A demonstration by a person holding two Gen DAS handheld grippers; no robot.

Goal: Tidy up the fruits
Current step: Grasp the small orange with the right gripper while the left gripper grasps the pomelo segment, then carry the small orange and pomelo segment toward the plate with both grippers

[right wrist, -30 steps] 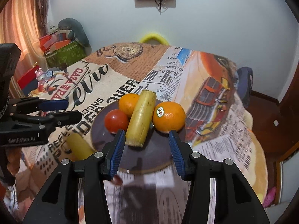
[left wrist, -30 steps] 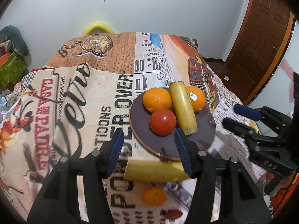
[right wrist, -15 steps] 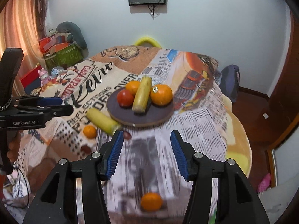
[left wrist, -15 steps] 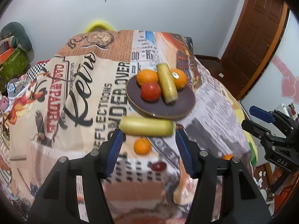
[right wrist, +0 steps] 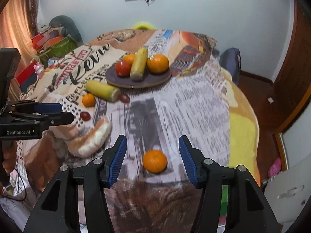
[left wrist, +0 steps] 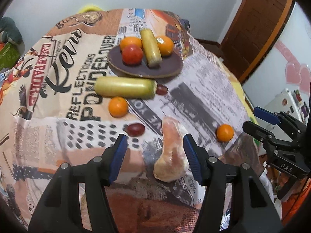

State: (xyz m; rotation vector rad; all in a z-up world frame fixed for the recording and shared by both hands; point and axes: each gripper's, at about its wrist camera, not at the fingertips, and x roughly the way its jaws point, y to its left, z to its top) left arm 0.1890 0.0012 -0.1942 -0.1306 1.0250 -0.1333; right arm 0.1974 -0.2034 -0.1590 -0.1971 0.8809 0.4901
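Note:
A dark round plate (left wrist: 171, 66) (right wrist: 165, 75) holds two oranges, a red tomato (left wrist: 132, 54) and a yellow-green banana (left wrist: 150, 47). On the cloth in front lie a second banana (left wrist: 124, 87) (right wrist: 101, 90), a small orange (left wrist: 118, 106) (right wrist: 88, 100), two red grapes (left wrist: 136, 129) and a pinkish pomelo wedge (left wrist: 171, 151) (right wrist: 91, 137). Another small orange (right wrist: 155, 161) (left wrist: 225, 132) lies near the table's front edge. My left gripper (left wrist: 155, 153) is open, the wedge between its jaws. My right gripper (right wrist: 152, 155) is open around that orange.
The round table is covered with a printed newspaper-pattern cloth (left wrist: 68, 77). A yellow chair back (right wrist: 142, 25) stands behind it. Boxes and clutter (right wrist: 52, 42) sit at the left wall. A brown door (left wrist: 258, 23) is at the right.
Both grippers have pulled back from the plate toward the table's front edge. The pomelo wedge and the near small orange have come into view between their jaws.

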